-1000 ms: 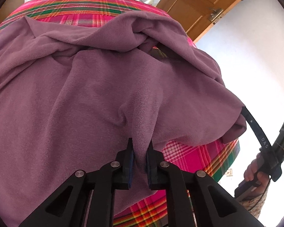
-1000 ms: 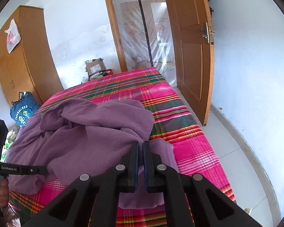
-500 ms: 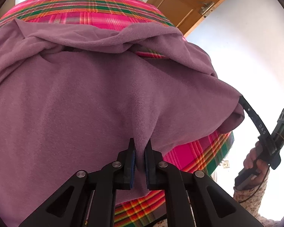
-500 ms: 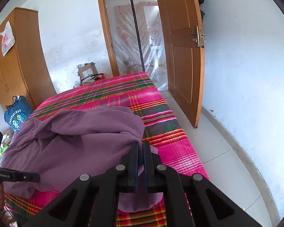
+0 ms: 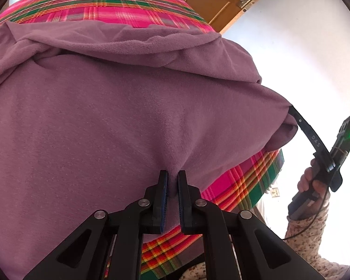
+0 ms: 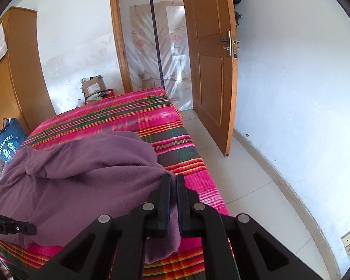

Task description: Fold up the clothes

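A purple fleece garment [image 5: 119, 107] is lying rumpled across the near end of a bed covered in a pink plaid sheet [image 6: 137, 116], its near edge being lifted. The left gripper [image 5: 172, 175] is pinching a fold of that edge, jaws pressed nearly together on the fabric. The right gripper [image 6: 173, 179] is clamping the garment's right corner likewise, a flap hanging below it. A wooden door [image 6: 210, 70] is standing open at the far right, a wardrobe [image 6: 14, 74] at the left

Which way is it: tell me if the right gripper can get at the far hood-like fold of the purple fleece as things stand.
Probably not yet: the right gripper is shut on the purple fleece's near corner, and would need to let go first. Nothing else blocks the far fold.
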A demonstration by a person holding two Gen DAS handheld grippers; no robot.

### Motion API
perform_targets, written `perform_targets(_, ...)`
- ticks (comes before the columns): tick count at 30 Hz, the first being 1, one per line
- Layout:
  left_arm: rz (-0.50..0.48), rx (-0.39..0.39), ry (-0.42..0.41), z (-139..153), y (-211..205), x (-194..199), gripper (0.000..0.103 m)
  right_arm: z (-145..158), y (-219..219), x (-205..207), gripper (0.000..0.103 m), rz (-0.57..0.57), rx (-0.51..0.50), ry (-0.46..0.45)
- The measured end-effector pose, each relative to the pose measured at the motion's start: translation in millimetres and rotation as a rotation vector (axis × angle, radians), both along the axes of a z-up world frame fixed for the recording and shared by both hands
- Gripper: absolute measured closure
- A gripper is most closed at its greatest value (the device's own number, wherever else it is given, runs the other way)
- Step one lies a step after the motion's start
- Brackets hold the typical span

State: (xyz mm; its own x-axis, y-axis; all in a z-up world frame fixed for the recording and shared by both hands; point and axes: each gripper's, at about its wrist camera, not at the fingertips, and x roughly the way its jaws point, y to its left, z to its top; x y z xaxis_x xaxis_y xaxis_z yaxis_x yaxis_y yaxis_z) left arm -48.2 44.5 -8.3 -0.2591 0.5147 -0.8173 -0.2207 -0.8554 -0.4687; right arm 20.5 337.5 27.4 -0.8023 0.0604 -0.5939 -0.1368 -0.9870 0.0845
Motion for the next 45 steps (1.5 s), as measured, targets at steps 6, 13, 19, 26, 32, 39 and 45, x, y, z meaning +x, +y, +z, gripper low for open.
perform_targets(6, -0.003, 0.006, -0.009, -2, -1, 0, 0.095, -9, 2, -6, 0.098, -0.005, 0.018, -0.049)
perform_targets(13, -0.005, 0.018, -0.025, 0, -6, -2, 0.089, -9, 2, -7, 0.096, -0.004, 0.024, -0.098)
perform_targets(19, 0.0, 0.028, -0.027, 5, -17, -6, 0.081, 6, -14, -1, 0.092, 0.004, 0.088, -0.061)
perform_targets(26, 0.009, 0.029, -0.003, 18, -38, -16, 0.074, 21, -21, -10, 0.084, 0.046, 0.037, -0.026)
perform_targets(32, 0.041, 0.003, -0.002, 27, -45, -45, 0.073, 9, -29, -45, 0.081, 0.207, -0.217, -0.116)
perform_targets(39, 0.025, -0.037, -0.039, 19, -40, -76, 0.073, -17, -49, -76, 0.068, 0.282, -0.358, -0.214)
perform_targets(45, -0.011, -0.045, -0.051, 19, -31, -95, 0.073, -22, -63, -96, 0.066, 0.278, -0.311, -0.245)
